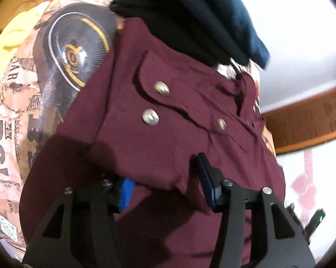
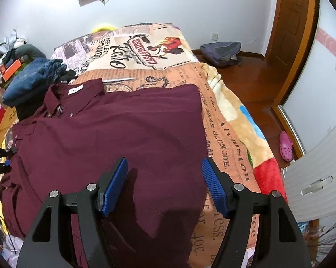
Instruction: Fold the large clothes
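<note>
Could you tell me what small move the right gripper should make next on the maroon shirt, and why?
Probably lower the right gripper and close on the maroon shirt at its right edge. Its jaws are open above the fabric, holding nothing, and the shirt lies spread flat on the printed blanket; the left gripper is open too.

The maroon shirt (image 2: 114, 134) runs under the stacked dark clothes (image 1: 190, 15), its near hem cut off.
</note>
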Tool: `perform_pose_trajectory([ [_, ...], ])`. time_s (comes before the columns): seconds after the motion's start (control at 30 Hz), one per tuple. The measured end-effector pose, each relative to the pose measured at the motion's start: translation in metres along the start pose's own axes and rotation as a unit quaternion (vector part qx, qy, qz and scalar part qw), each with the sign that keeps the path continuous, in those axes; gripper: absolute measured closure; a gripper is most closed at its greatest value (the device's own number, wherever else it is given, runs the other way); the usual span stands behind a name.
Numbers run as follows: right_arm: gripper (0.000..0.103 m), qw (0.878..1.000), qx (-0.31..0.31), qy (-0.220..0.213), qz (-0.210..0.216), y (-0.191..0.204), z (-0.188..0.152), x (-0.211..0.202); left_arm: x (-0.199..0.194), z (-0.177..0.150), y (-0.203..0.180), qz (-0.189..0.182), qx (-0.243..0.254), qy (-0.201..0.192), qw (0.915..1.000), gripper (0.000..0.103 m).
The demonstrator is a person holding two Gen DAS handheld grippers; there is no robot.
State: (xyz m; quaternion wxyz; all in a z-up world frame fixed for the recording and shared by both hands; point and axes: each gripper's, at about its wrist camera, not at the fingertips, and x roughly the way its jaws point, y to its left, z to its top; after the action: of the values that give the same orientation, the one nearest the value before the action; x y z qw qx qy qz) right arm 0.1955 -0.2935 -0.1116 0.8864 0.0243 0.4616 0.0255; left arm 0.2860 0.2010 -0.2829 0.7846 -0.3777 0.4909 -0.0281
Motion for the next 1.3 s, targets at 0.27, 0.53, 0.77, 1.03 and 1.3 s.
perform_pose_trajectory([
  [0.27, 0.037, 1.0, 0.014, -0.003, -0.007, -0.007, 0.007, -0.003, -0.016, 0.009, -0.042, 0.076, 0.079, -0.073, 0.9913, 0.082],
  [0.53, 0.037, 1.0, 0.007, -0.023, -0.005, -0.004, 0.017, -0.013, -0.101, 0.007, -0.111, 0.076, 0.201, -0.194, 0.9573, 0.093],
  [0.77, 0.037, 1.0, -0.008, 0.008, -0.002, 0.006, 0.008, 0.007, -0.101, -0.001, -0.098, 0.153, 0.241, -0.191, 0.9392, 0.092],
  [1.03, 0.036, 1.0, -0.006, 0.023, 0.003, 0.003, -0.003, 0.014, -0.039, -0.013, -0.033, 0.225, 0.23, -0.077, 0.9436, 0.066],
  [1.3, 0.035, 0.999, 0.002, 0.031, 0.011, 0.0, -0.002, 0.008, -0.035, -0.017, 0.011, 0.245, 0.196, -0.043, 0.9484, 0.039],
])
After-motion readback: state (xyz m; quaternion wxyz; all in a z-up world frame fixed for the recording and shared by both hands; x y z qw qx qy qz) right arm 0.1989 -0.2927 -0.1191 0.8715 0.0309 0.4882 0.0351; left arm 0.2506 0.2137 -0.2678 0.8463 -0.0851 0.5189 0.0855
